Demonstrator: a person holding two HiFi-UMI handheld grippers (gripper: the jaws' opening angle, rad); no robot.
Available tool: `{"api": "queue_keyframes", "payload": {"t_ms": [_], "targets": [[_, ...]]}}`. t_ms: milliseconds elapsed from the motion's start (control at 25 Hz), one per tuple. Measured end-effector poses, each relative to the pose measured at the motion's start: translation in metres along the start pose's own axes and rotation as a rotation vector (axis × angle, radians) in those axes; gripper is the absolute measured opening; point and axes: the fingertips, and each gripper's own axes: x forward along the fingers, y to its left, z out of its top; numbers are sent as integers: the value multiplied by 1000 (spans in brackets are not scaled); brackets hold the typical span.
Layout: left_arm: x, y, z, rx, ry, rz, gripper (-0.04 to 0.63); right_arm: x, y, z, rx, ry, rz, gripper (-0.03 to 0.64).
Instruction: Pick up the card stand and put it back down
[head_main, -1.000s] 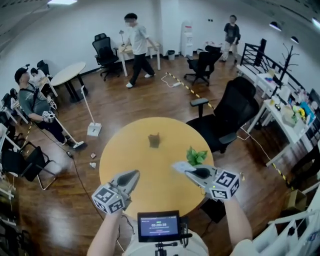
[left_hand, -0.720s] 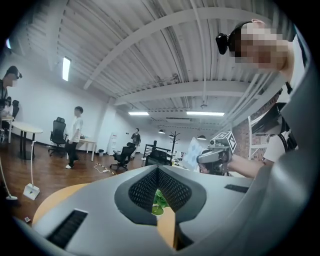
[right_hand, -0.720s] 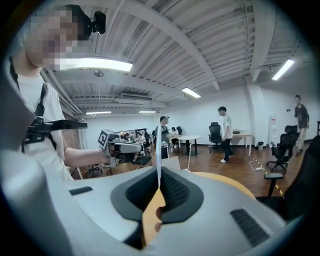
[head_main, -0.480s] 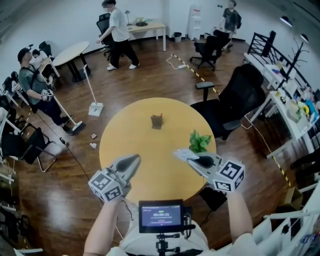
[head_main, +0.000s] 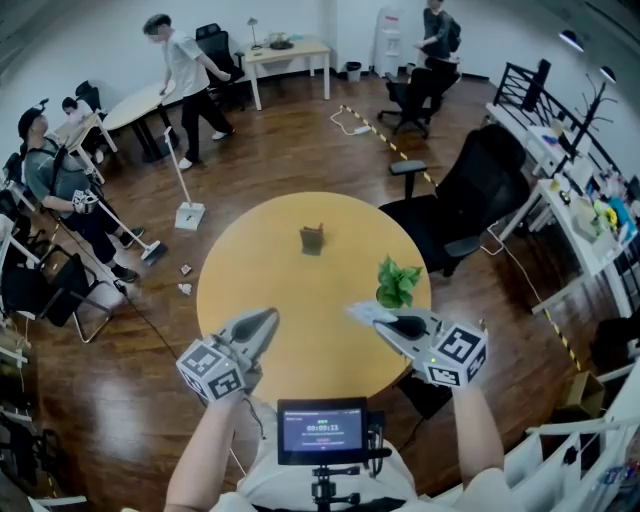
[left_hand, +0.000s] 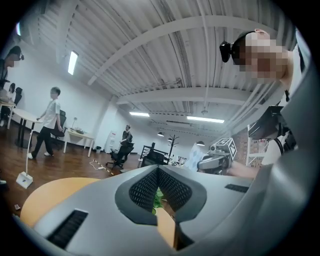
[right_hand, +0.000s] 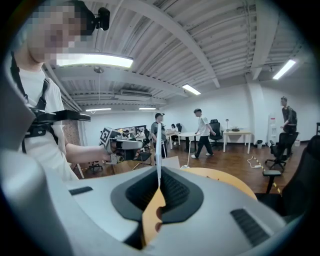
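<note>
The card stand (head_main: 313, 239), a small brown block, sits upright on the round yellow table (head_main: 250, 270), a little beyond its middle. Both grippers hover over the near edge, well short of the stand. My left gripper (head_main: 266, 322) is shut with nothing in it; in the left gripper view its pads (left_hand: 150, 186) meet at the tips. My right gripper (head_main: 356, 311) is shut on a thin white card (head_main: 362, 313). That card stands edge-on between the jaws in the right gripper view (right_hand: 159, 150). It also shows in the left gripper view, at the right gripper's tip (left_hand: 196, 151).
A small green plant (head_main: 397, 282) stands on the table's right side, just beyond the right gripper. A black office chair (head_main: 470, 205) is close to the table's far right. A person sweeps with a broom (head_main: 180, 165) at the far left; another sits nearby (head_main: 55, 185).
Both grippers stay where they were over the near edge. The head view has shifted slightly. The walking person has crossed to the left of the room.
</note>
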Motion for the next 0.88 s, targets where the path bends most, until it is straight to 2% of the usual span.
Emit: {"api": "queue_keyframes", "payload": {"t_ms": [200, 440, 880], "targets": [[0, 4, -20, 19, 45, 16, 0, 4, 0, -13, -7, 29, -11, 25], [-7, 16, -45, -8, 86, 52, 0, 14, -5, -35, -17, 82, -36, 26], [-17, 34, -70, -40, 148, 69, 0, 56, -6, -79, 18, 148, -16, 26]]}}
